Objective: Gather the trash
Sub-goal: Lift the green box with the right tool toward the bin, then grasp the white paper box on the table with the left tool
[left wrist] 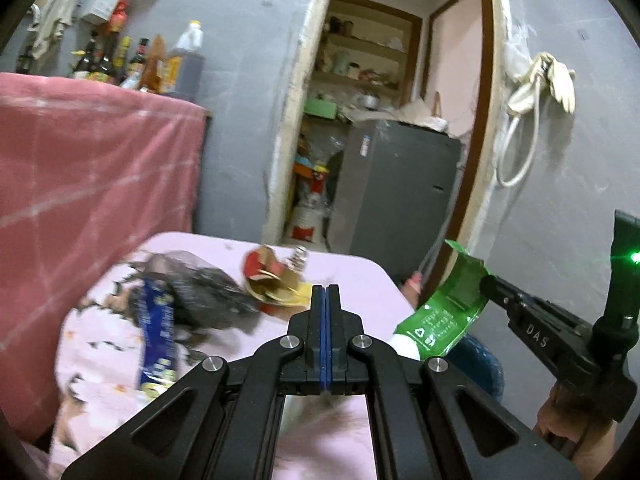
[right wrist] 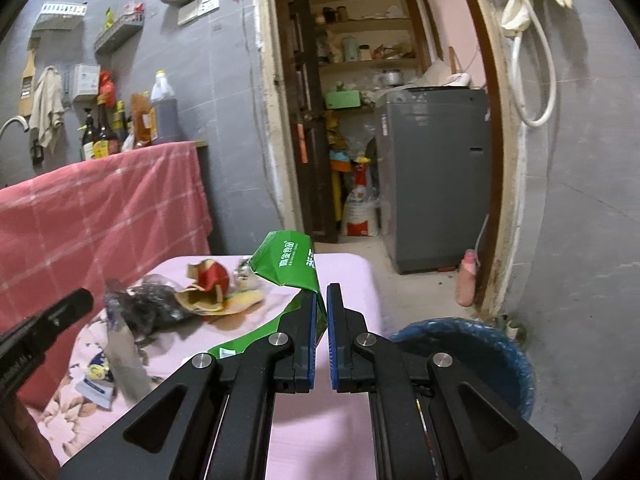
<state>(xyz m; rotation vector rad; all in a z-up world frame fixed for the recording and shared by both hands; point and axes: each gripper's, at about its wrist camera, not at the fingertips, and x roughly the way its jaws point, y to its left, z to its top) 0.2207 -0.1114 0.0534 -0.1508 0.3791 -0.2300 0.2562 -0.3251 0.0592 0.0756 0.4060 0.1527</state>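
Observation:
My right gripper (right wrist: 323, 294) is shut on a green snack wrapper (right wrist: 285, 264), which hangs crumpled over the pink table's right side. From the left wrist view the same green wrapper (left wrist: 444, 314) sits in the right gripper (left wrist: 486, 282) beyond the table edge. My left gripper (left wrist: 326, 294) is shut with nothing between its pads, above the table (left wrist: 352, 272). On the table lie a black plastic bag (left wrist: 208, 292), a blue packet (left wrist: 156, 332), a red and yellow wrapper (left wrist: 266, 276) and a light bulb (left wrist: 298, 258).
A blue bin (right wrist: 472, 356) stands on the floor right of the table. A red checked cloth (right wrist: 96, 208) covers a counter at left, with bottles (right wrist: 120, 120) behind. A doorway ahead shows a grey appliance (right wrist: 436, 176). A pink bottle (right wrist: 466, 284) stands by the door frame.

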